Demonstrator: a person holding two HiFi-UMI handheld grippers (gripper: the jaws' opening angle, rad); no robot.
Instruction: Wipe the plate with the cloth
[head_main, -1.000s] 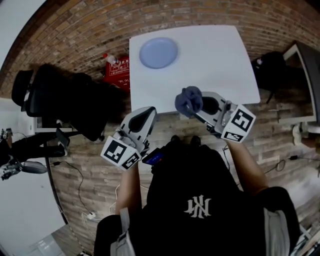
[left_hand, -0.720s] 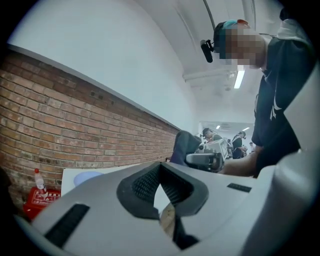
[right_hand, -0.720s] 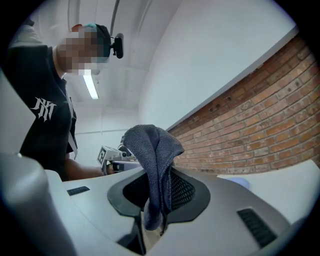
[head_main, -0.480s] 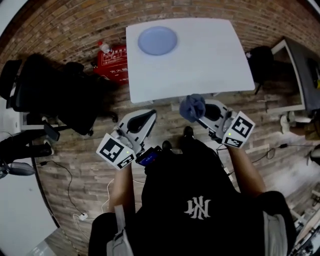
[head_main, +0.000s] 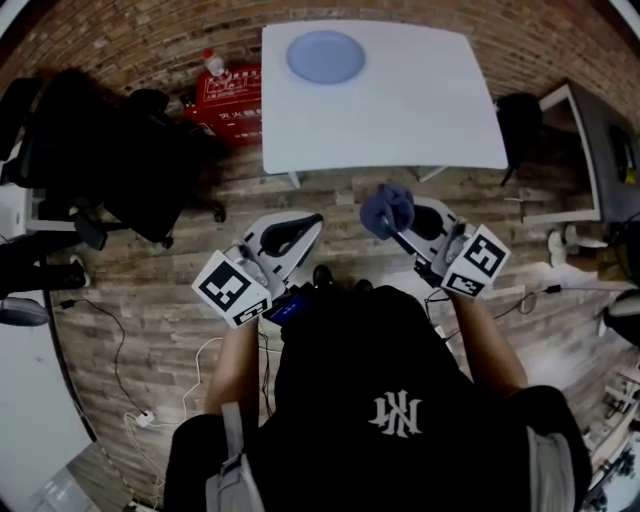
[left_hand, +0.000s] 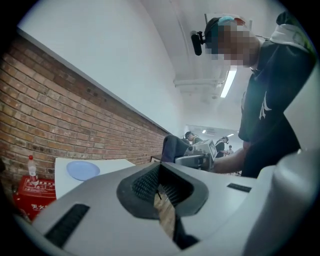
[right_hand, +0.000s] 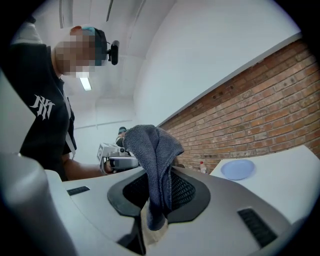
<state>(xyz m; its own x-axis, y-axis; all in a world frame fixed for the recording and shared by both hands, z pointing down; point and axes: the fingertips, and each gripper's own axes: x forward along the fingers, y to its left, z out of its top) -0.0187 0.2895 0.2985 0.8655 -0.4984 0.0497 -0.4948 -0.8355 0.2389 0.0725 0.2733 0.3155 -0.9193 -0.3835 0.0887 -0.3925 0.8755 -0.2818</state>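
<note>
A brick-patterned floor (head_main: 150, 300) surrounds the white table (head_main: 420, 100). Left of the table stands a black office chair (head_main: 110, 150). A red box (head_main: 232, 95) sits against the table's left edge with a small bottle (head_main: 213, 64) on top of it. The pale blue plate (head_main: 325, 57) lies on the table's far left part, with nothing touching it.

Both grippers hang on the near side of the table, off its top and over the floor, well apart from the plate. The left gripper (left_hand: 161, 186) has its jaws drawn almost together, leaving only a thin slit with nothing in it. The right gripper (right_hand: 159, 192) is clamped on the dark blue-grey cloth (right_hand: 152, 150). The cloth bunches up above the jaws, and a short end hangs below them.
</note>
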